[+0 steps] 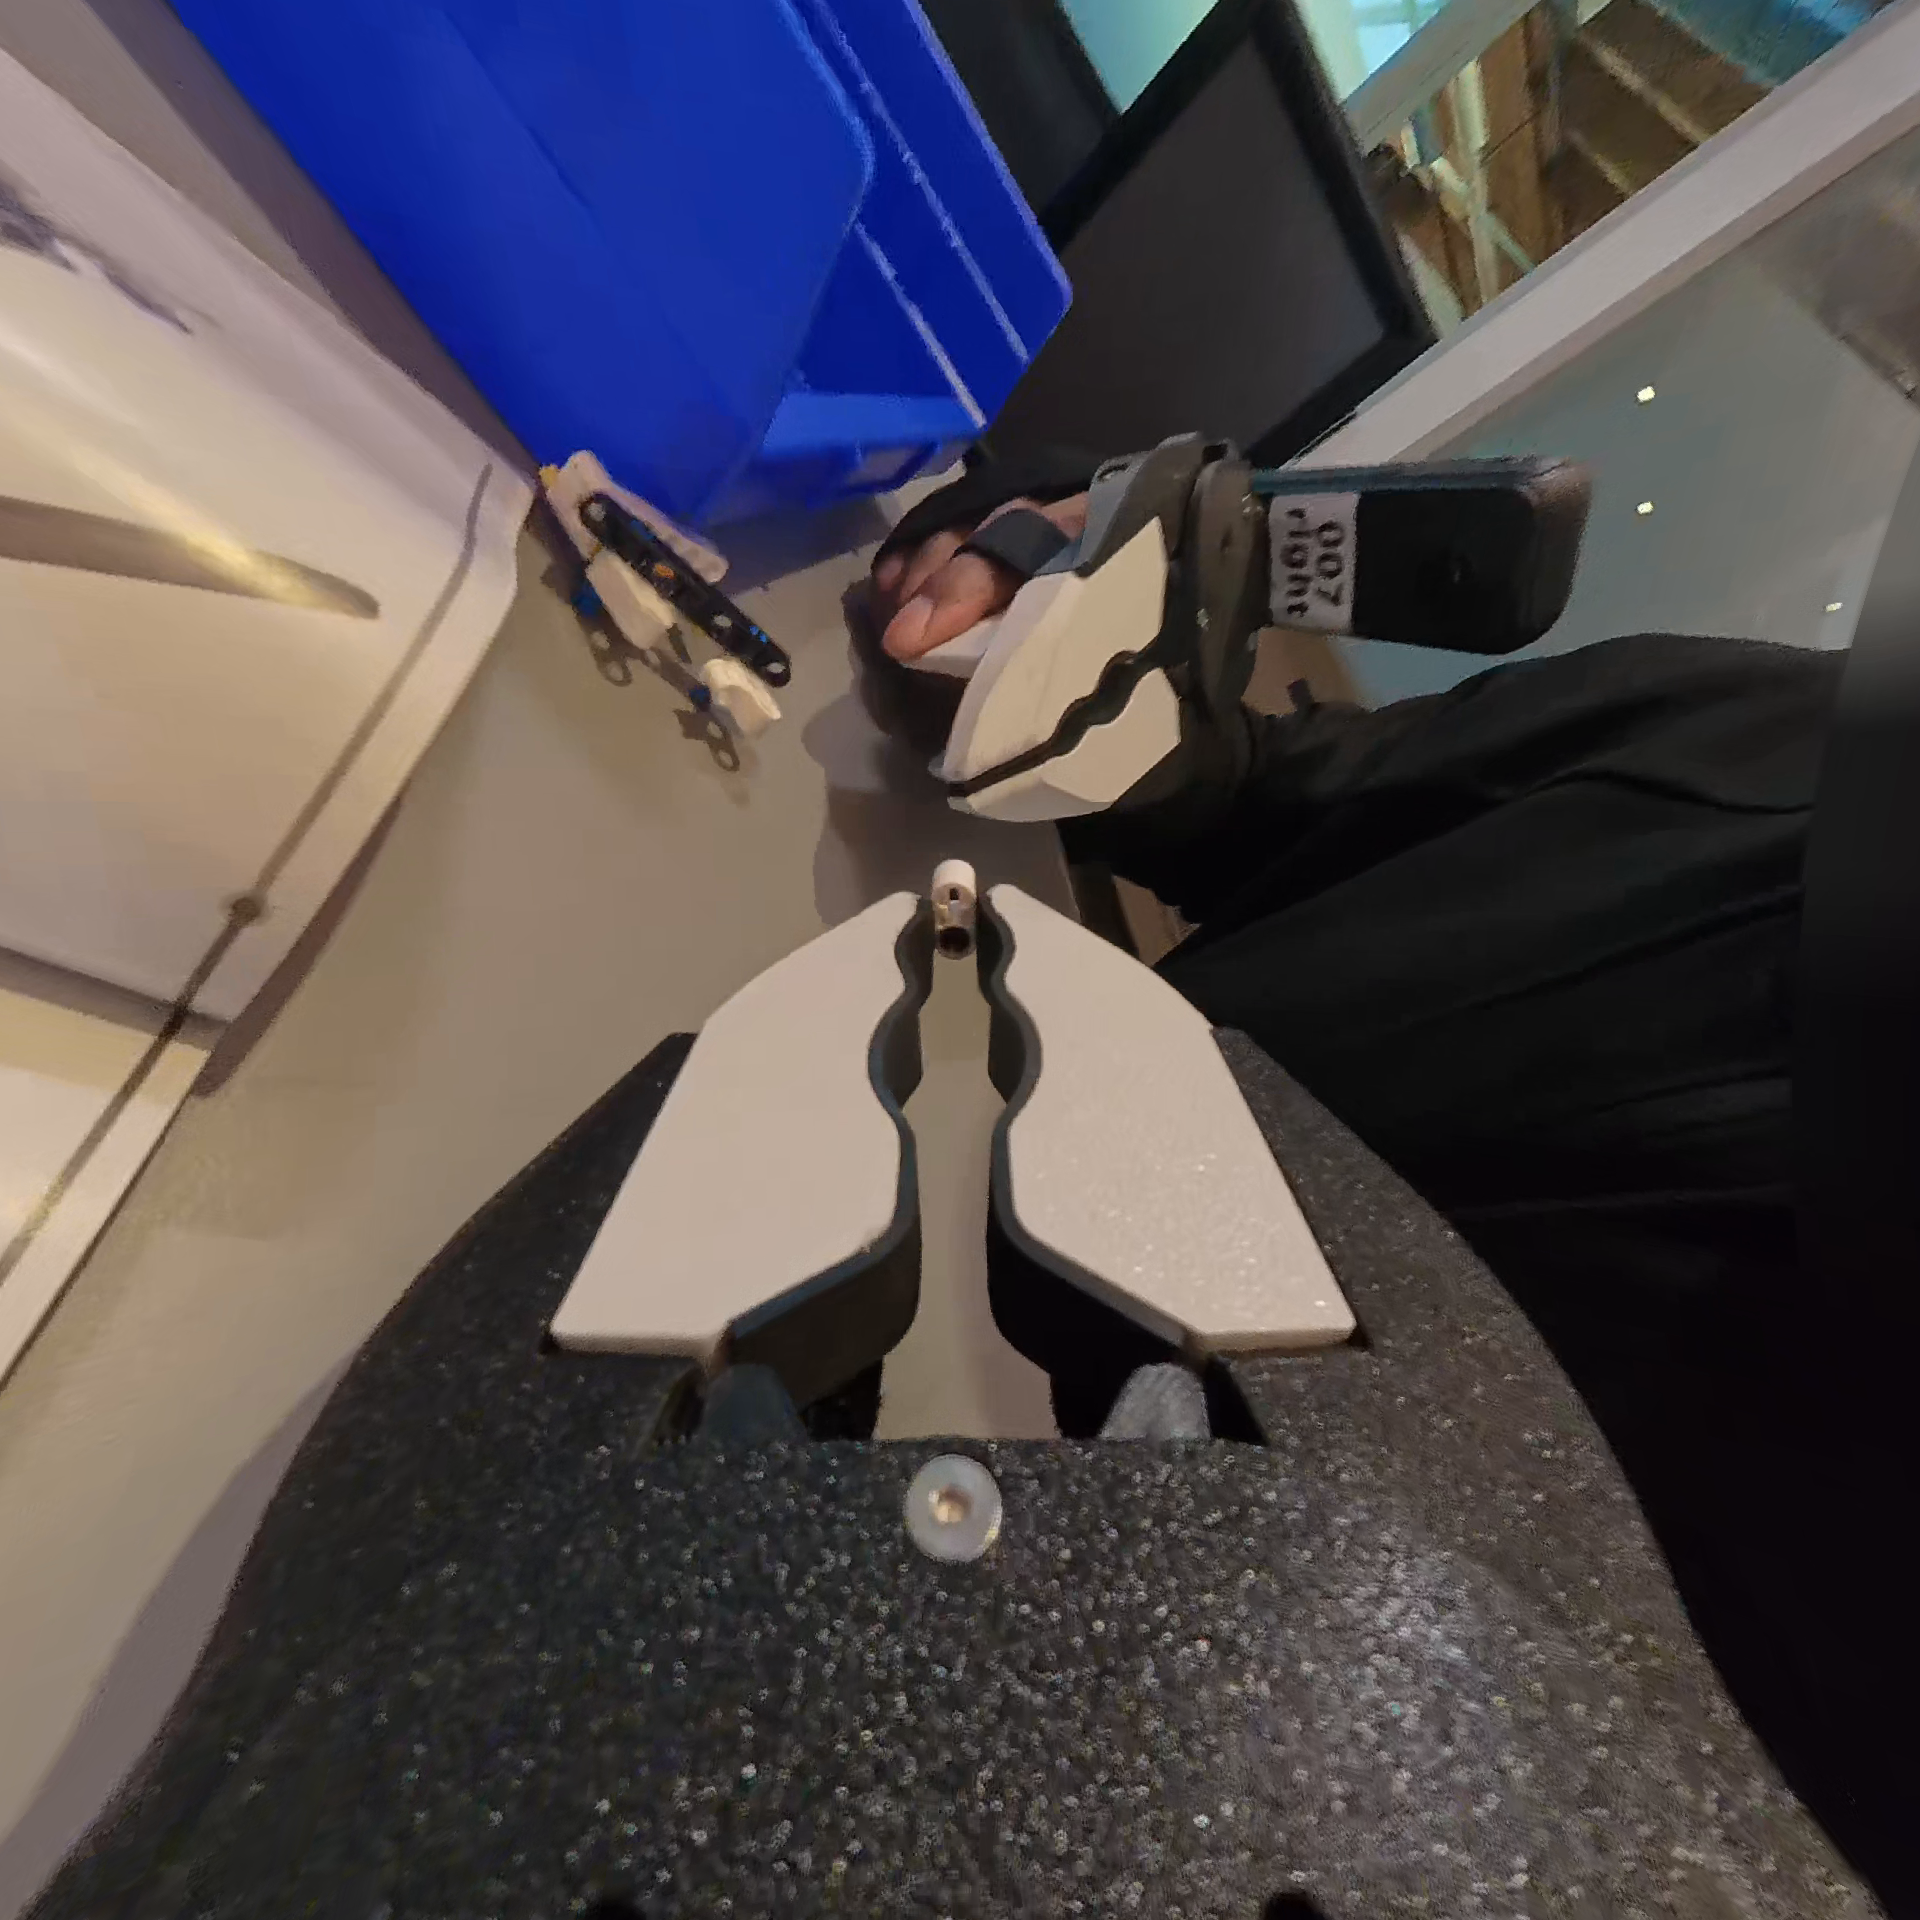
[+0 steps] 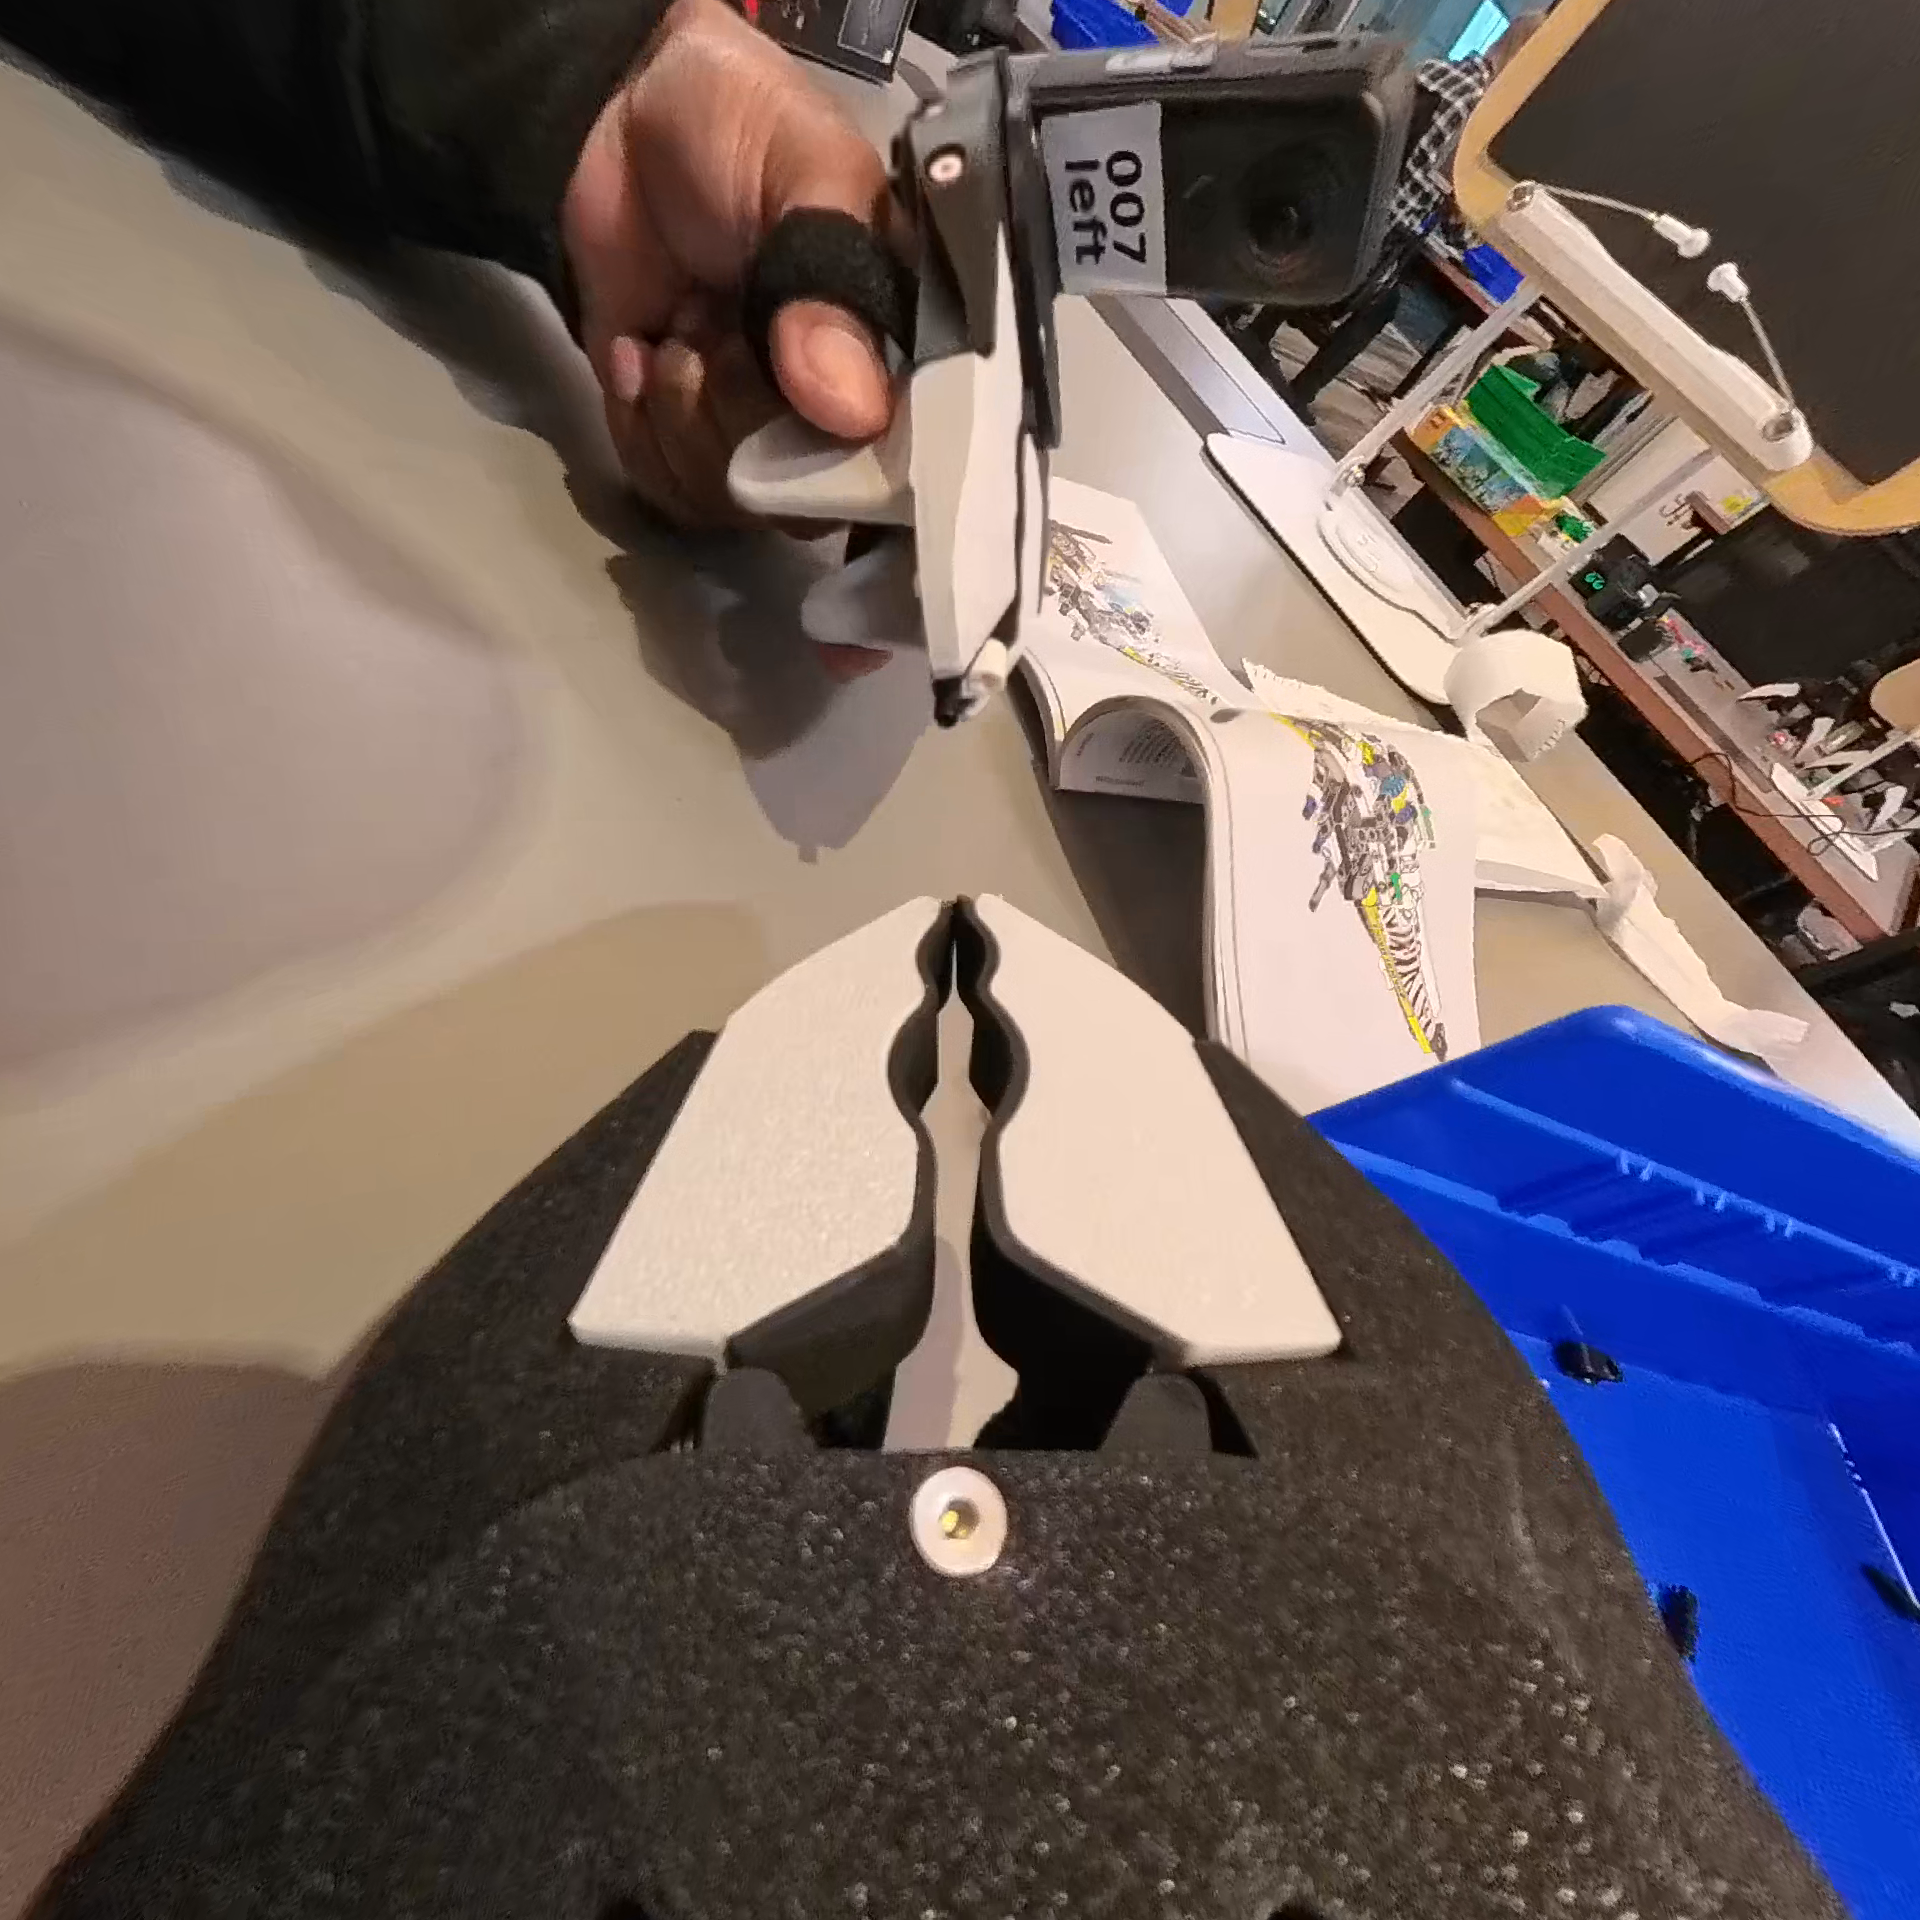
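Note:
My left gripper (image 1: 953,912) is shut on a small white and grey peg (image 1: 953,891), which is pinched at the very fingertips and sticks out past them. It hangs just above the beige table (image 1: 468,987). The right wrist view shows the left gripper (image 2: 964,694) from the side with the peg (image 2: 992,660) at its tip. My right gripper (image 2: 956,906) is shut, tips together, with nothing visible between them. It also shows in the left wrist view (image 1: 961,792), just beyond the peg. A small build of a black holed beam and white parts (image 1: 665,608) lies on the table near the blue bin.
A blue plastic bin (image 1: 644,239) stands at the back of the table; it also shows at the lower right of the right wrist view (image 2: 1662,1247). An open picture booklet (image 2: 1351,831) lies beside it. A person's hands and dark sleeves hold both grippers. The gap from one gripper's tips to the other's is roughly 4 cm.

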`<state>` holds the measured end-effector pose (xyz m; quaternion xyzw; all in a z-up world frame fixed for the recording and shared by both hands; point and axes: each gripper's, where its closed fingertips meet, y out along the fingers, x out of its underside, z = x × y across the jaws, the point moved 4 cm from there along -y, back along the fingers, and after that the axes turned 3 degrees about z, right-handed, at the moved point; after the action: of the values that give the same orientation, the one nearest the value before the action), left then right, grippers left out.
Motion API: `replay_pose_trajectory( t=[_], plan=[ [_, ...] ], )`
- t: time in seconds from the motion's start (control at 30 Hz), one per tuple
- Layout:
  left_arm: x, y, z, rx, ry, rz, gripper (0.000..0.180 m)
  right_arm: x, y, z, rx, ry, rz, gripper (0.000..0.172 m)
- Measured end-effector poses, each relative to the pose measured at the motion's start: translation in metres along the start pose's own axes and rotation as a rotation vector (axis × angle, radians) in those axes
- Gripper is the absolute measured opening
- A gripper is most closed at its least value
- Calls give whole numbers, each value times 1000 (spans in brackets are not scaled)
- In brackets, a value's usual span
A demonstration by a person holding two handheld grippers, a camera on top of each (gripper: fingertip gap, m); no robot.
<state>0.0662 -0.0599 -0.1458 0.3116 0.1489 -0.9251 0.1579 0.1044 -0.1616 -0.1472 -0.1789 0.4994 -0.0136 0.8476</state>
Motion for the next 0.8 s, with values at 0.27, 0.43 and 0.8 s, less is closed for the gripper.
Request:
replay_pose_trajectory(
  t=[0.27,0.43,0.8],
  plan=[
    [-2,17,17,122,-28,44,9,-22,9,-1,51,9,92,11],
    [-1,21,16,88,-24,50,9,-26,12,-8,41,-30,88,9],
    [8,23,20,103,-13,-37,9,-25,8,-15,-19,-36,87,4]
  ],
)
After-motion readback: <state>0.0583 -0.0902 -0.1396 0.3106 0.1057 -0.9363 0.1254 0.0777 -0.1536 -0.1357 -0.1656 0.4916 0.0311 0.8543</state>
